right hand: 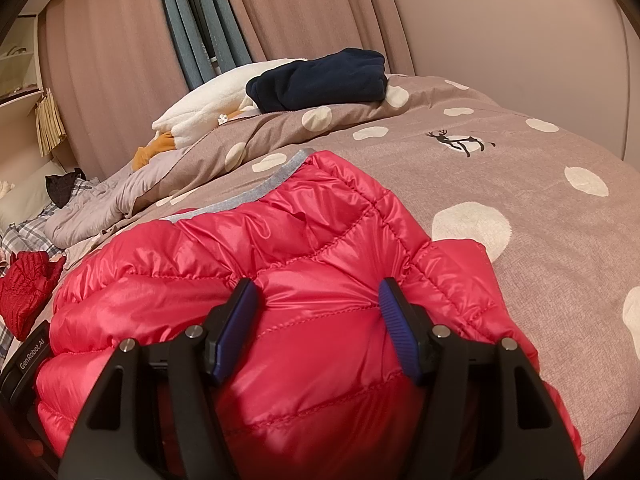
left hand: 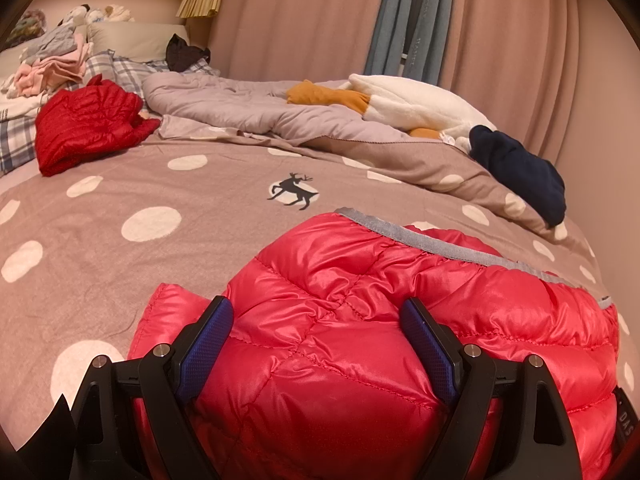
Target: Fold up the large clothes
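A shiny pink-red quilted down jacket [left hand: 400,320] with a grey trimmed edge [left hand: 432,240] lies bunched on the polka-dot bed cover, right in front of both grippers. It also shows in the right wrist view [right hand: 280,248]. My left gripper [left hand: 316,320] has its blue-padded jaws wide apart with a thick fold of the jacket bulging between them. My right gripper [right hand: 316,292] likewise stands with jaws apart around a puffed fold of the jacket; its pads [right hand: 390,308] press into the fabric.
A darker red down jacket [left hand: 88,124] lies bunched at the far left. A navy garment [left hand: 520,172] and a white plush goose [left hand: 416,104] lie on the rumpled duvet [left hand: 248,108]. Folded clothes [left hand: 56,64] are stacked by the pillows. Pink curtains [left hand: 500,20] line the far side.
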`<state>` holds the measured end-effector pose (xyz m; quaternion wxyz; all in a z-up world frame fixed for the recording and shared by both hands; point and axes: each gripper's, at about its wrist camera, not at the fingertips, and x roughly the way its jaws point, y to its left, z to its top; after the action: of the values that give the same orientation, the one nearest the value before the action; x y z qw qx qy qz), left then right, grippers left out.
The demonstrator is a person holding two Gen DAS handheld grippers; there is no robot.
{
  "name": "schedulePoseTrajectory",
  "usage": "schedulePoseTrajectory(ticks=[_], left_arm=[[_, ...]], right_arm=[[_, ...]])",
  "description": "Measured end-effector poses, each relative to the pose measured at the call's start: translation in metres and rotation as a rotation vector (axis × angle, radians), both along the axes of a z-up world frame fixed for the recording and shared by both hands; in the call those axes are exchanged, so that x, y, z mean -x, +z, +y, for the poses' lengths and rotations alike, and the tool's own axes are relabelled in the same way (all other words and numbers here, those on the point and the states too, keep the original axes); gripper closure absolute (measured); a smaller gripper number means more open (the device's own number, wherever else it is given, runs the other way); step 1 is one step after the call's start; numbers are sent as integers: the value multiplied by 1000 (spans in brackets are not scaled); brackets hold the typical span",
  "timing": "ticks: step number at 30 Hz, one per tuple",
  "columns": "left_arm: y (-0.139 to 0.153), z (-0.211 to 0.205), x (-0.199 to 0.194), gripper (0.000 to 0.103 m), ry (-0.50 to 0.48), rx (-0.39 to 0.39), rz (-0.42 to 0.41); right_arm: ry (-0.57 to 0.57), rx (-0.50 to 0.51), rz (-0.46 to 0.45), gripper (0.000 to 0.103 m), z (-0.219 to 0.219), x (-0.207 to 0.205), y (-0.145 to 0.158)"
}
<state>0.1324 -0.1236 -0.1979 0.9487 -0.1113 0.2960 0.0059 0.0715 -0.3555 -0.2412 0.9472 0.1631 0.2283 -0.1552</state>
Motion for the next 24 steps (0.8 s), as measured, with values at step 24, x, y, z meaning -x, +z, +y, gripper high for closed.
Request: schedulePoseTrajectory(ticks=[24], left_arm=[[27,85,70,39,223,137,-2]], right_arm=[[-2,121,-26,1,13,36,44]])
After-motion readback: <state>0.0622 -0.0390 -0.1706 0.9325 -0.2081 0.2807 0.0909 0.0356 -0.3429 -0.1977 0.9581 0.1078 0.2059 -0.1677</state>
